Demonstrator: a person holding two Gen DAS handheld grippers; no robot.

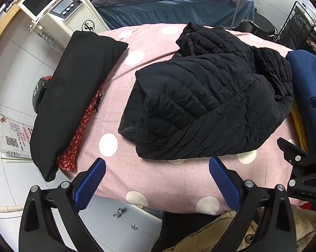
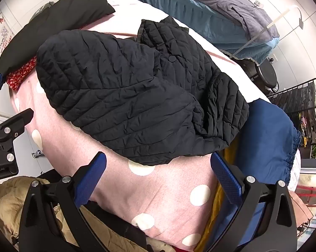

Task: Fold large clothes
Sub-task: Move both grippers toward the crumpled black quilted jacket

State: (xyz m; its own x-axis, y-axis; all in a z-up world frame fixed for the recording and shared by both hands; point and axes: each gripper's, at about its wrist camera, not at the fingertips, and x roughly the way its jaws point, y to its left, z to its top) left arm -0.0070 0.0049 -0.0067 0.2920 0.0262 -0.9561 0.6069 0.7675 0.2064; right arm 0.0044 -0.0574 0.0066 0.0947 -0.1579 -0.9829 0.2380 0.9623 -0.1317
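Note:
A black quilted jacket [image 1: 210, 96] lies crumpled in a heap on a pink sheet with white dots [image 1: 153, 174]. It also shows in the right wrist view [image 2: 132, 96], near the sheet's front edge. My left gripper [image 1: 158, 168] is open and empty, just short of the jacket's near hem. My right gripper [image 2: 158, 163] is open and empty, its fingers either side of the near hem. The right gripper's body [image 1: 305, 168] shows at the right edge of the left wrist view.
A black pillow [image 1: 73, 96] and a red patterned cloth [image 1: 80, 130] lie at the sheet's left side. A blue cloth [image 2: 267, 142] lies at the right. A bed with dark covers [image 1: 168, 2] and a white machine [image 1: 59, 8] stand beyond. Tan fabric [image 2: 8, 201] lies below.

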